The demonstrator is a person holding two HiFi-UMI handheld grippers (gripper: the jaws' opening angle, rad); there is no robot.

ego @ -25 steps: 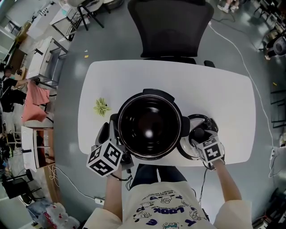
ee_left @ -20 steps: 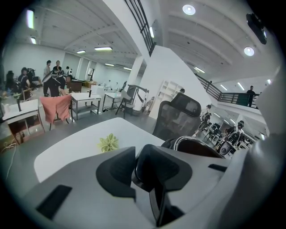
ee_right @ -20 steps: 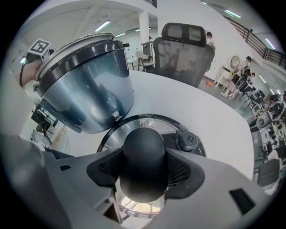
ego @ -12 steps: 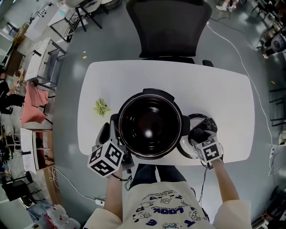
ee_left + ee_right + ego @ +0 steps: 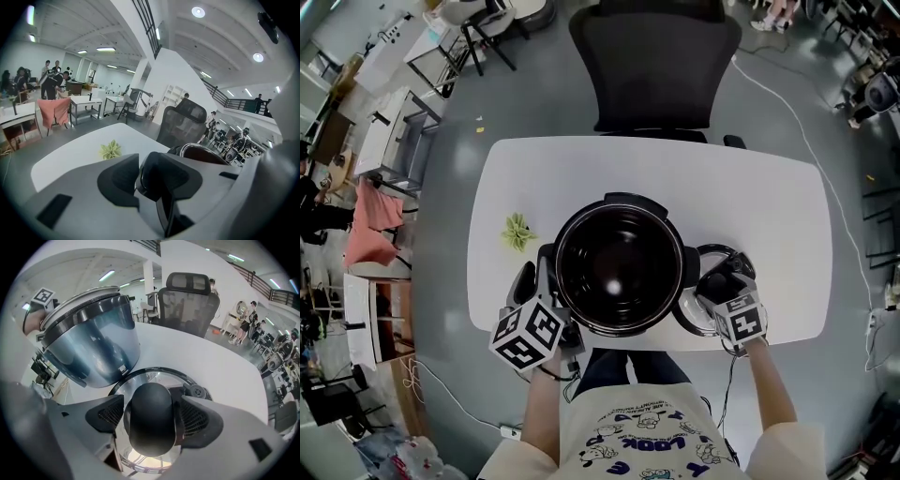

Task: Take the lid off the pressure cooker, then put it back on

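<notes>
The pressure cooker (image 5: 619, 202) stands uncovered in the middle of the white table, its dark pot showing. Its steel lid (image 5: 692, 311) lies flat on the table just right of it. My right gripper (image 5: 719, 281) points down over the lid. Its jaws have just been opening and stand open on either side of the lid's black knob (image 5: 151, 416), pads slightly off it. My left gripper (image 5: 539, 281) is shut on the cooker's black side handle (image 5: 164, 178) at the pot's left. In the right gripper view the cooker's blue-grey body (image 5: 93, 343) rises beside the lid (image 5: 154, 376).
A small green plant ornament (image 5: 517, 231) lies on the table (image 5: 750, 197) left of the cooker. A black office chair (image 5: 656, 66) stands at the far edge. The cooker and lid sit close to the near edge, by the person's body.
The right gripper's jaws have spread apart around the lid's knob. The lid, the cooker and the left gripper stay where they were.
</notes>
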